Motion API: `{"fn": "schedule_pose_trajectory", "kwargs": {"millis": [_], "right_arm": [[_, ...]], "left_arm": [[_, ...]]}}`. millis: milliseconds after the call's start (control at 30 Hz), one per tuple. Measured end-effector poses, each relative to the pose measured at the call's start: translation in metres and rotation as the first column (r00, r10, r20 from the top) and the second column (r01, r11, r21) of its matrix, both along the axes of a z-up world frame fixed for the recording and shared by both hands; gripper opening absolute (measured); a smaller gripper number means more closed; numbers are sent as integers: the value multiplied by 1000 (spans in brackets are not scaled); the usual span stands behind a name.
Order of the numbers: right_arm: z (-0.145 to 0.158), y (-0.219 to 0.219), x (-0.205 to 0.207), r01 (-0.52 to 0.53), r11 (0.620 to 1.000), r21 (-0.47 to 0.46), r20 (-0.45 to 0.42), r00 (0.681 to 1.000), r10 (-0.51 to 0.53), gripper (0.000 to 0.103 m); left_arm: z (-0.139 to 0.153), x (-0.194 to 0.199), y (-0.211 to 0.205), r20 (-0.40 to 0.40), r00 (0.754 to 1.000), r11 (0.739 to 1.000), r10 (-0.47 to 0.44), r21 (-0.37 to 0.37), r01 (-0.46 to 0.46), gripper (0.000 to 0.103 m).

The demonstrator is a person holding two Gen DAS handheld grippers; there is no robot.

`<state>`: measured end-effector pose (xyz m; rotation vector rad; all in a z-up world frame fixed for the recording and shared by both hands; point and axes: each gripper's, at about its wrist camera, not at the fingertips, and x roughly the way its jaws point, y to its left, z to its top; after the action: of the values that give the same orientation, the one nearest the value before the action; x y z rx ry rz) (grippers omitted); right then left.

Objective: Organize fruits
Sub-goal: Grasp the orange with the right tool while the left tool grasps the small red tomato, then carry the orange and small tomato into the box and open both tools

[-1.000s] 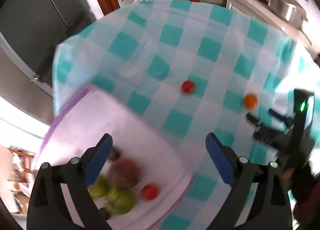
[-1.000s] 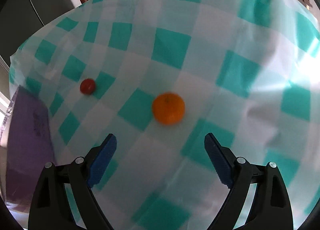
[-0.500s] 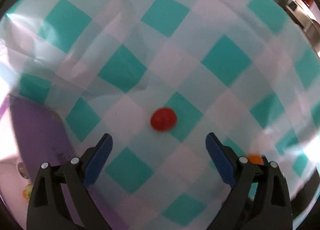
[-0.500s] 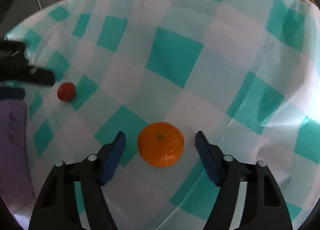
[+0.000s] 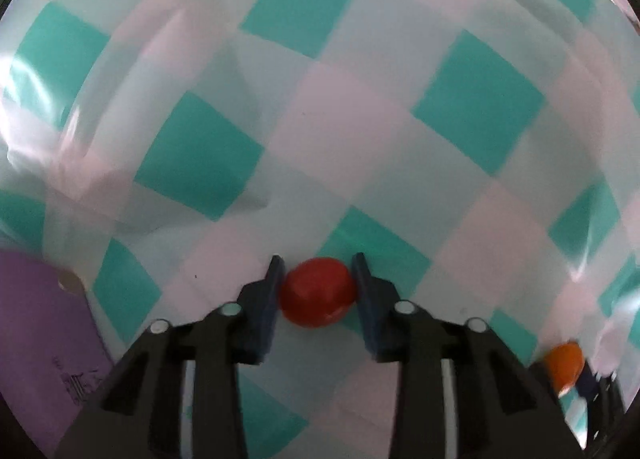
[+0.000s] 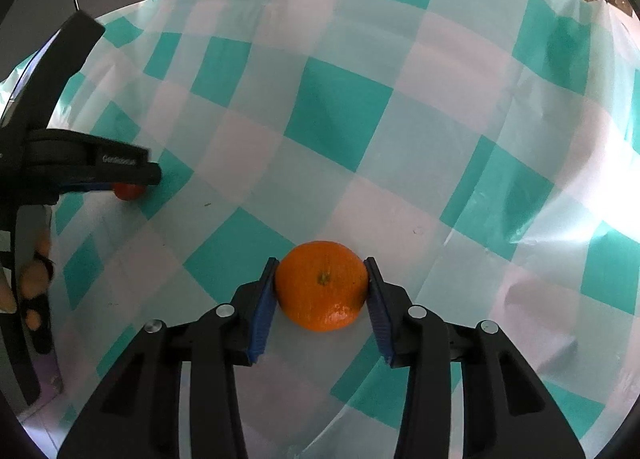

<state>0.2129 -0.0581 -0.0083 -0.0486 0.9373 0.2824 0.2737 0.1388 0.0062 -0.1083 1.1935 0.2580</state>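
On the teal-and-white checked plastic tablecloth [image 6: 340,119], a small round red tomato [image 5: 317,292] is sitting between the blue pads of the left gripper [image 5: 317,279], which is clamping it from both sides. Well apart from it on the same cloth, a round orange mandarin [image 6: 321,285] is resting stem-up, and the right gripper [image 6: 321,279] is gripping it with both pads pressing its sides. Toward the cloth's left edge, a flat purple tray [image 5: 36,331] is lying just beside the left gripper.
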Motion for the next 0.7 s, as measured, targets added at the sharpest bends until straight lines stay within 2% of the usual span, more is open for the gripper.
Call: {"fn": "schedule_pose_trajectory", "kwargs": {"millis": [200,267,367,500,700], "right_arm": [[4,-9,-26,22,1000,10,-12,1000,-22,41],[6,-18,-46,40,999,18,-14,999,-40,41],[10,-36,-83,85,995,48,-37,996,-84,41],[12,-54,-140,137,988,69,-89,987,-131,41],[17,-47,-227,190,981,49,-163,970,-180,41]], "left_arm": [[8,-46,-16,2,1000,992,14,-128,-13,34],[16,-72,-38,34,998,987,-48,-151,53,34],[25,-120,-68,72,982,972,-177,-147,186,35],[25,-184,-84,73,946,938,-317,-121,324,35],[26,-286,-81,27,863,858,-505,-95,505,35]]}}
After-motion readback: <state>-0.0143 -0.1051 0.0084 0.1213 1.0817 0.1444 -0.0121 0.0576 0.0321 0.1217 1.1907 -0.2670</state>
